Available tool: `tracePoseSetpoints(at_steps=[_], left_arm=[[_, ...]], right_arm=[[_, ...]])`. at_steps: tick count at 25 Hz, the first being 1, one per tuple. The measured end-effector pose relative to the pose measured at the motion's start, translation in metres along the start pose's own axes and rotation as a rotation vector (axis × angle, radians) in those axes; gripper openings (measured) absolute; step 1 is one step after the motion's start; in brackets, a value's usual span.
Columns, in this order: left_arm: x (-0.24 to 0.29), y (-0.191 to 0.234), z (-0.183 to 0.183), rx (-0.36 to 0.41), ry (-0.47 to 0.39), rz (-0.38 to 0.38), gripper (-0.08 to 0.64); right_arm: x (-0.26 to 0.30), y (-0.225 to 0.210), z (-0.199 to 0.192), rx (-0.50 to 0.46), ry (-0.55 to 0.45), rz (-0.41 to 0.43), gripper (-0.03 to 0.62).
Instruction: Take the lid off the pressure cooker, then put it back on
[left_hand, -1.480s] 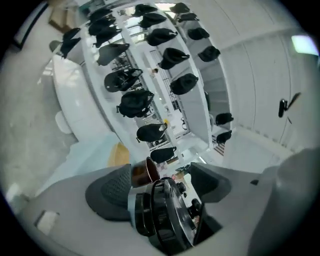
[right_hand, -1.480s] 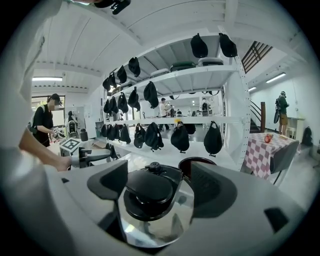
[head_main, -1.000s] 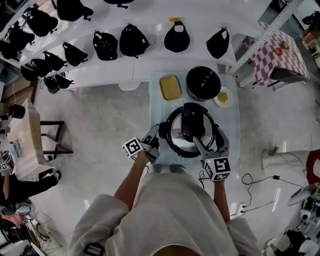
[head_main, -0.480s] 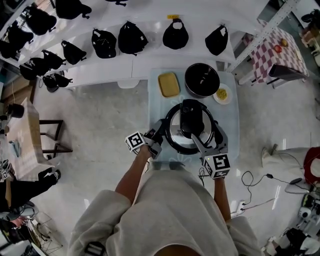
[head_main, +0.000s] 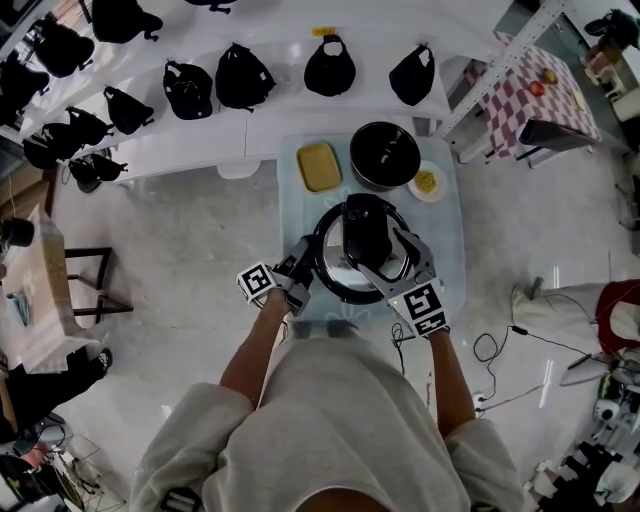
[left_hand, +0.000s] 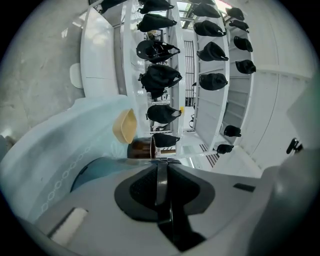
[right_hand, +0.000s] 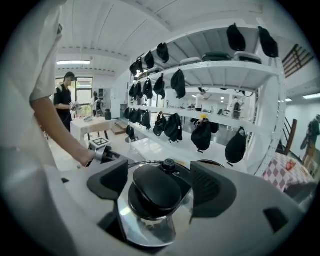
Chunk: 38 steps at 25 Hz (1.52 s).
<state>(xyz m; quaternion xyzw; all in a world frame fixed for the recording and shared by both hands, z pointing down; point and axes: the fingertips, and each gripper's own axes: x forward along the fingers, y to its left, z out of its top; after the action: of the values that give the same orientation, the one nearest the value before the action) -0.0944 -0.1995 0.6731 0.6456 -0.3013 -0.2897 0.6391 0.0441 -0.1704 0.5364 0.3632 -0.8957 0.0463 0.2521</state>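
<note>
I am steadying the pressure cooker (head_main: 335, 288), which is standing on the desk (head_main: 450, 272). Its lid (right_hand: 150, 227) is seated on top of the cooker.

My left gripper (left_hand: 161, 168) is at the cooker's left side. Its fingers have just been closing and are now pinched almost together on a thin edge, which I am judging to be the side handle (left_hand: 160, 185).

My right gripper (right_hand: 159, 186) is above the cooker. Its fingers (right_hand: 107, 184) are spread wide, straddling the black lid handle (right_hand: 152, 192) without pressing on it.

I am judging the lid to be rigid, fairly heavy and polished. I am therefore taking hold across the lid handle, because the smooth rim would probably slip.
</note>
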Motion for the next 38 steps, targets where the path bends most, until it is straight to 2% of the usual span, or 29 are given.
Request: tracePoseSetpoints(at_steps=[6,13,17,20,23,31,32,34,38], left_arm=[[0.000,-0.001,0.000,-0.006,-0.002,-0.006,0.061],[-0.004,0.006,0.001,0.015,-0.005,0.027,0.061],[-0.002,0.003,0.001,0.013,-0.002,0.013,0.061],[0.000,-0.001,0.000,0.002,-0.001,-0.014,0.061],[-0.002,0.005,0.001,0.016,0.000,0.012,0.061],[-0.002,0.001,0.001,0.008,0.006,-0.009,0.061],[-0.003,0.002,0.001,0.013,0.008,-0.004,0.061],[-0.004,0.007,0.002,0.026,0.013,0.013,0.061],[-0.004,0.008,0.003,0.031,0.023,0.015,0.061]], right_arm=[[0.014,0.014,-0.008,-0.325,0.198,0.171,0.374],[0.024,0.025,-0.016,-0.589,0.342,0.360,0.374],[0.028,0.026,-0.020,-0.675,0.420,0.445,0.374],[0.032,0.032,-0.031,-0.705,0.483,0.511,0.374],[0.035,0.037,-0.047,-0.708,0.555,0.564,0.374],[0.044,0.033,-0.058,-0.624,0.677,0.624,0.374],[0.044,0.034,-0.058,-0.613,0.694,0.642,0.367],[0.042,0.036,-0.059,-0.573,0.728,0.668,0.310],[0.045,0.035,-0.058,-0.519,0.752,0.649,0.276]])
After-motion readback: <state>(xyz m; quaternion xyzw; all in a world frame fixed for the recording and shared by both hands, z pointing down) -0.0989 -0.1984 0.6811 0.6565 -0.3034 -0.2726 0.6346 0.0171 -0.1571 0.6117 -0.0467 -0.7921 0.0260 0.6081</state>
